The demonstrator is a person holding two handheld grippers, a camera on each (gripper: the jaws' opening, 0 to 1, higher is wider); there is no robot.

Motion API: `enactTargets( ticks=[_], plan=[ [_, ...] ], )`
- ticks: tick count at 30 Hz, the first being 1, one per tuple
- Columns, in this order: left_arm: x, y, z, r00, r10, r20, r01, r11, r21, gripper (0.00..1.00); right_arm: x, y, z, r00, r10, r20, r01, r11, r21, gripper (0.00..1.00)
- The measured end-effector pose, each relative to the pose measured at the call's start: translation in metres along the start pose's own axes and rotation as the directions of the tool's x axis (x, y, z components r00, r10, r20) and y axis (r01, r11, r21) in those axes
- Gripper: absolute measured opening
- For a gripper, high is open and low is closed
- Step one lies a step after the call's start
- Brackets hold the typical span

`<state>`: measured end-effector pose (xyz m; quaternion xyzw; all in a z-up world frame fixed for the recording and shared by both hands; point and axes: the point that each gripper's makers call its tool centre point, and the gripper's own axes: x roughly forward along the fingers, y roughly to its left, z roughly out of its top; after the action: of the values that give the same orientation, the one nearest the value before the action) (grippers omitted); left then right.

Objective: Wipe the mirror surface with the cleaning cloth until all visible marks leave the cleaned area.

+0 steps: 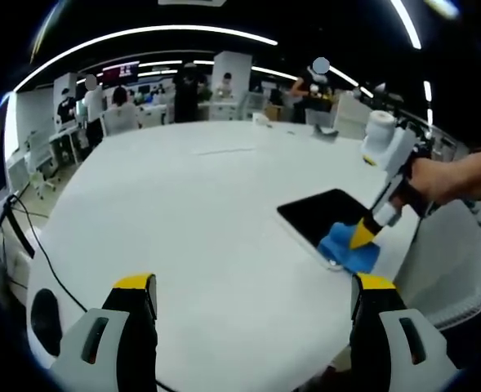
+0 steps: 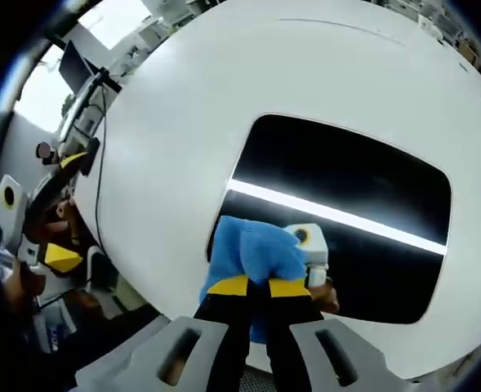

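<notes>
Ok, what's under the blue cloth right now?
The blue cloth, pinched in the right gripper, lies on a corner of the mirror on the white table. Any marks on the glass beneath it are covered.

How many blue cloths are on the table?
1. The blue cloth lies on the near corner of the mirror, pinched in the right gripper. It shows in the left gripper view too.

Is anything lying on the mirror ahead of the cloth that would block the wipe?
Nothing visible. The right hand-held gripper presses the blue cloth at the mirror's near edge; the glass beyond is bare.
</notes>
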<state>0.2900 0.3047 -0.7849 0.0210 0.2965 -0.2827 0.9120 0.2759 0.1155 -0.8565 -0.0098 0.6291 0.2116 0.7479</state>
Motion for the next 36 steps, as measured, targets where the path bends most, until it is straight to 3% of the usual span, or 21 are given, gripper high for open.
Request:
enactTargets(
  ticks=[9, 36],
  plan=[
    [0.0, -0.0004, -0.0013, 1.0, 0.001, -0.001, -0.001, 1.0, -0.004, 1.0, 0.0034, 0.0096, 0.0036, 0.999, 0.033, 0.003, -0.033, 0.999, 0.007, 0.01],
    [0.0074, -0.0001, 0.0, 1.0, -0.004, -0.003, 0.003, 1.0, -0.007, 1.0, 0.0063, 0.0067, 0.0054, 0.999, 0.047, -0.007, -0.047, 0.999, 0.027, 0.01]
  ],
)
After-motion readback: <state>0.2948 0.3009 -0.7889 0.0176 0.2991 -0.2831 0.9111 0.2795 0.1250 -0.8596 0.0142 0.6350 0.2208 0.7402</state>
